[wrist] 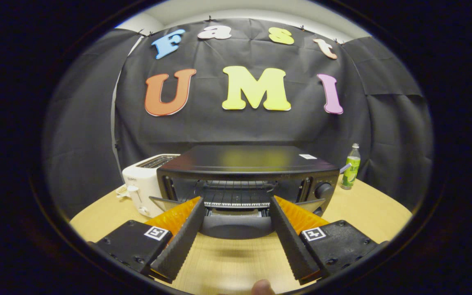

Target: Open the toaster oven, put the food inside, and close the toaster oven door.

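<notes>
A black toaster oven (pixel 248 162) stands on the wooden table just ahead of my fingers. Its door (pixel 236 226) hangs down, open, and lies between my two fingers. Inside, a wire rack (pixel 236 196) shows, with nothing that I can make out on it. My gripper (pixel 236 200) is open, its fingers spread wide to either side of the oven's mouth, holding nothing. The control knob (pixel 324 190) sits on the oven's right side, beyond my right finger.
A white slot toaster (pixel 144 184) stands close against the oven's left side. A green bottle (pixel 351 172) is behind the oven to the right. Bare wooden table (pixel 228 262) lies under my fingers. A person's fingertip (pixel 262 287) shows below them.
</notes>
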`<act>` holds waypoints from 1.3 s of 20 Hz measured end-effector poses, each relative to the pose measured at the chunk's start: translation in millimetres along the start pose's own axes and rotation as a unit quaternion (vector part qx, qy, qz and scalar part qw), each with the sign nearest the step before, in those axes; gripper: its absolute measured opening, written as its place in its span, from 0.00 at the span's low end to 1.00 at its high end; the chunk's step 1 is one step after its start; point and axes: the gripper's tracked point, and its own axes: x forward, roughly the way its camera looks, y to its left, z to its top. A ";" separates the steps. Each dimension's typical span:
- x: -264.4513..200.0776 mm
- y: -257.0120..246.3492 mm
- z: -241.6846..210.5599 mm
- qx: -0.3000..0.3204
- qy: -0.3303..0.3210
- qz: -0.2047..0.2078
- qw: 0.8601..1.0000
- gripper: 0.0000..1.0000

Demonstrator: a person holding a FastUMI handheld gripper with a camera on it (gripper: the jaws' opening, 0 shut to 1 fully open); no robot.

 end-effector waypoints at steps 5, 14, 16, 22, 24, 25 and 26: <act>-25.3 -0.1 -31.2 -0.008 0.032 -0.001 0.999 1.00; -49.7 -0.9 -98.1 0.005 0.151 0.017 0.988 1.00; -52.4 -4.8 -105.2 0.005 0.165 0.013 0.986 1.00; -81.2 -17.9 -86.1 0.001 0.152 -0.002 0.988 1.00; -104.5 -19.7 -75.3 0.008 0.139 -0.007 0.990 1.00; -116.4 -20.7 -70.3 0.014 0.132 -0.008 0.991 1.00; -128.8 -20.8 -67.0 0.018 0.122 -0.008 0.992 1.00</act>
